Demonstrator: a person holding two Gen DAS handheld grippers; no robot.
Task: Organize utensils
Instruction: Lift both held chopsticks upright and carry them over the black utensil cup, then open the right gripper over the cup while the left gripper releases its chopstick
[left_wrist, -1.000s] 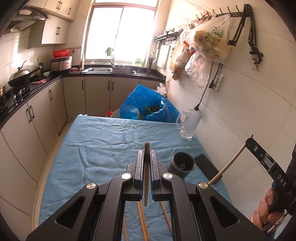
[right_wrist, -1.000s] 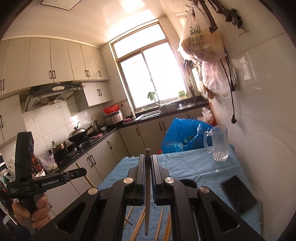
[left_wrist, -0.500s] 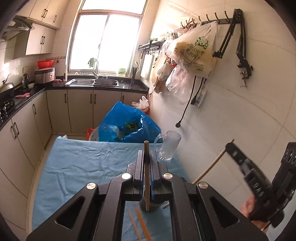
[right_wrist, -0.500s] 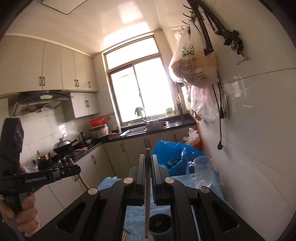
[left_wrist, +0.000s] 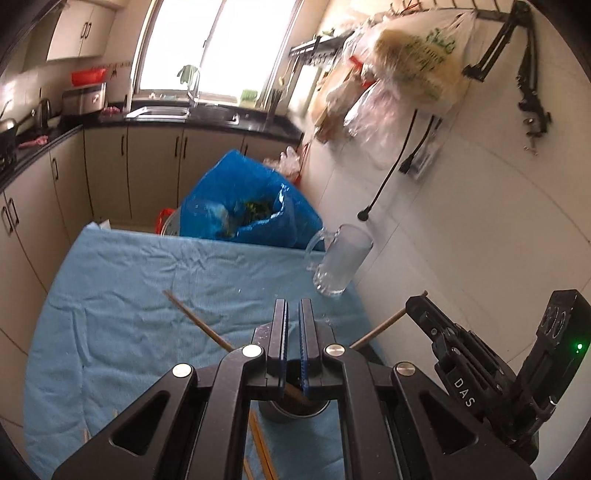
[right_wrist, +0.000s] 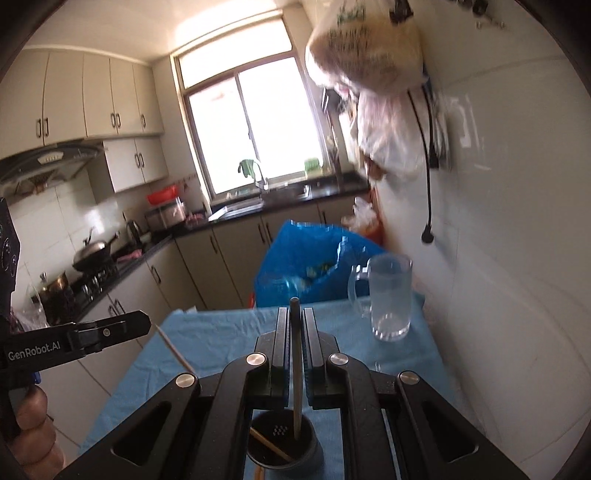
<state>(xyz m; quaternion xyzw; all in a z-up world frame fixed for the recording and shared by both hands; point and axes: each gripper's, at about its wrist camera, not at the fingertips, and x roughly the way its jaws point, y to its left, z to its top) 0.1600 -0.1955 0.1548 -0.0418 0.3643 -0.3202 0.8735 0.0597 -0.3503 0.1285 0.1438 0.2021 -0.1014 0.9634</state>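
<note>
A dark round utensil holder (right_wrist: 282, 448) stands on the blue cloth (left_wrist: 147, 288) right below both grippers; it also shows in the left wrist view (left_wrist: 291, 411). My left gripper (left_wrist: 293, 314) is slightly open and empty; the chopstick (left_wrist: 199, 323) it held leans in the holder, tip pointing up left. My right gripper (right_wrist: 295, 321) is shut on a chopstick (right_wrist: 296, 369) held upright, its lower end inside the holder. Several loose chopsticks (left_wrist: 260, 448) lie on the cloth by the holder.
A glass mug (left_wrist: 341, 260) stands at the cloth's far right by the tiled wall. A blue plastic bag (left_wrist: 251, 206) sits past the far edge. Bags hang on wall hooks (left_wrist: 406, 62). Kitchen counters (left_wrist: 44, 144) run along the left.
My left gripper let go of its chopstick, which now leans in the holder. Both grippers have tilted down over the holder, and the right chopstick's end has entered it.
</note>
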